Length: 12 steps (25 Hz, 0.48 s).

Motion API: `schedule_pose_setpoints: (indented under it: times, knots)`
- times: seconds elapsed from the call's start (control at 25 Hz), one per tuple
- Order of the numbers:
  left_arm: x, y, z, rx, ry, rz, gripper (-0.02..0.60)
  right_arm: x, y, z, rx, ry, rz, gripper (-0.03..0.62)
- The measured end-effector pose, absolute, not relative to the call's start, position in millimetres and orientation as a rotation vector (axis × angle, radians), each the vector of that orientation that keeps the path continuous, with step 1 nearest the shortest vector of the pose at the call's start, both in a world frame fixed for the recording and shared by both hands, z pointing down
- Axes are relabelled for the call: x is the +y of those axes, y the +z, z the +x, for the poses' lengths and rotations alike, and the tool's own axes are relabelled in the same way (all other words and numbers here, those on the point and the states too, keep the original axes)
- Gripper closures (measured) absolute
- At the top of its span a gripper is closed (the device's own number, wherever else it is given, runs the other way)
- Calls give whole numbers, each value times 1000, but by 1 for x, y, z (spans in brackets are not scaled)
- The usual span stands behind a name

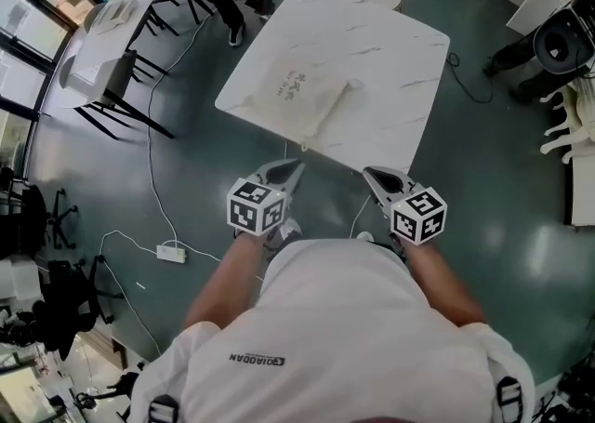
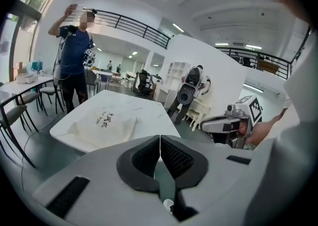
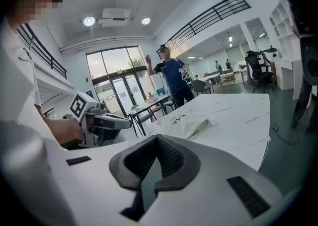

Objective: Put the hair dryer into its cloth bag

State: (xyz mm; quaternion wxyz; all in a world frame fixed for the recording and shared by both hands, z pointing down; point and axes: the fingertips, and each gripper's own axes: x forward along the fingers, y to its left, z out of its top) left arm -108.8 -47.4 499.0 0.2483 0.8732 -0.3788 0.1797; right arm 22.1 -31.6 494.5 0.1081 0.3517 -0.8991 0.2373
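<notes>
Cloth bag (image 1: pixel 302 96) — apart, beyond left gripper (image 1: pixel 296 168)

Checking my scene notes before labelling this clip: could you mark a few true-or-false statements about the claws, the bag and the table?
1. The left claw and right claw are both shut and empty. True.
2. The cloth bag lies on the floor. False: it lies on the white table.
3. The left claw touches the bag. False: it is well apart from the bag.
4. Another person stands beyond the table. True.
</notes>
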Motion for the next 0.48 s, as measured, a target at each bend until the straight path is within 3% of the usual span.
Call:
schedule_pose_setpoints:
  times: [0.48]
  knots:
    - [-49, 494, -110, -1056, 482, 2386, 549, -33, 491, 23, -2649, 663, 1011, 572]
